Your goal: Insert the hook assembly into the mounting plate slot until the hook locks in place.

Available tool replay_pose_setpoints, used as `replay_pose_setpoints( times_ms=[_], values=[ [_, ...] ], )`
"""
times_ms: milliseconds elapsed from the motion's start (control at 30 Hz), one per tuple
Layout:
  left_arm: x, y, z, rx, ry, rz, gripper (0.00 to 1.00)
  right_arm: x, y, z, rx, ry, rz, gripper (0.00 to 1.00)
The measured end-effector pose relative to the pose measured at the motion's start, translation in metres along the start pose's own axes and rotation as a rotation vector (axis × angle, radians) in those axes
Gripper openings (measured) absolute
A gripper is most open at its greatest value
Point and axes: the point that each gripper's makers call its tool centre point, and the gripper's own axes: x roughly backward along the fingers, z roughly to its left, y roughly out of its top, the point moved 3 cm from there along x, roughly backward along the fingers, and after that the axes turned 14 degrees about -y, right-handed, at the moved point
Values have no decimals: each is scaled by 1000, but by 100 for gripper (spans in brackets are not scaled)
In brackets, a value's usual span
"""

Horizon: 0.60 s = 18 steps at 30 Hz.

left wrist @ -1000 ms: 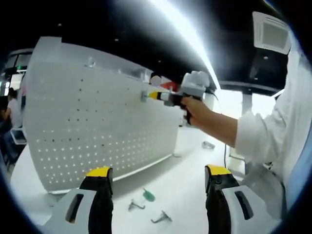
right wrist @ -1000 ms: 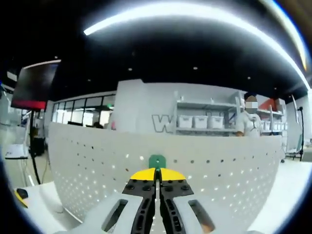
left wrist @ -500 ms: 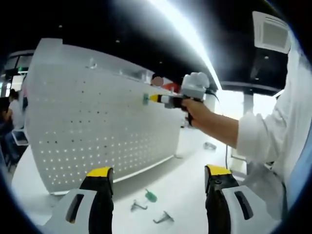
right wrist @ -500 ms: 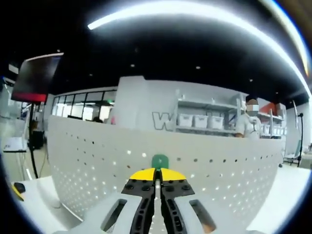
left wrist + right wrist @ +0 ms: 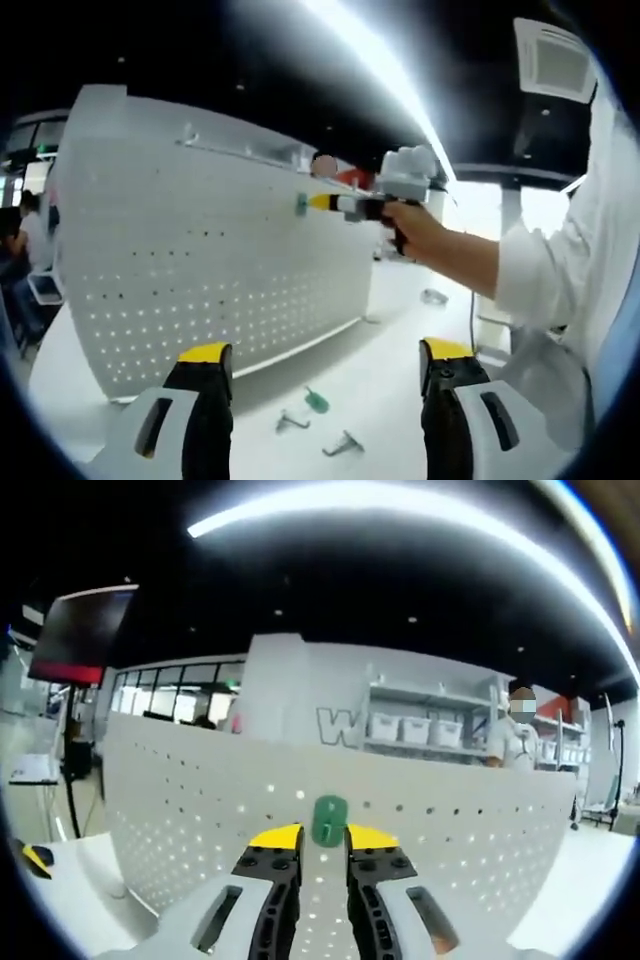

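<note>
Right gripper view: the right gripper (image 5: 323, 832), jaws slightly parted, frames a green plastic hook (image 5: 327, 820) on the white perforated mounting plate (image 5: 180, 810). Left gripper (image 5: 325, 365) hangs open, empty. An unlocked hook could drop.

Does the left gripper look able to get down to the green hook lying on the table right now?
Probably yes. The left gripper is open and carries nothing, and the green hook lies on bare table ahead of it, apart from the two metal hooks.

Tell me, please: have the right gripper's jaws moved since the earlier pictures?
Yes. The right gripper has opened: its jaws, shut on the green hook before, now stand apart beside it, against the white pegboard.
</note>
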Motion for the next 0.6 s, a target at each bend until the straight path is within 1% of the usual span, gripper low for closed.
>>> replay_pose_setpoints(
  times_ms=[233, 367, 433, 467, 500, 567, 600],
  values=[
    [-2, -3, 0, -4, -7, 16, 78, 20, -5, 0, 14, 31, 25, 15],
    [-2, -4, -1, -9, -8, 23, 78, 33, -14, 5, 13, 60, 59, 15],
    [-2, -5, 0, -10, -6, 25, 78, 41, -21, 10, 17, 86, 81, 14],
    [-2, -5, 0, -10, -5, 26, 78, 44, -24, 14, 13, 110, 94, 11],
    [-1, -5, 0, -12, -4, 26, 78, 48, -28, 18, 12, 126, 112, 11],
    [-1, -4, 0, -14, -3, 21, 78, 53, -37, 24, 40, 145, 131, 12],
    [-1, -4, 0, -13, -3, 20, 78, 55, -40, 26, 38, 150, 138, 12]
  ],
)
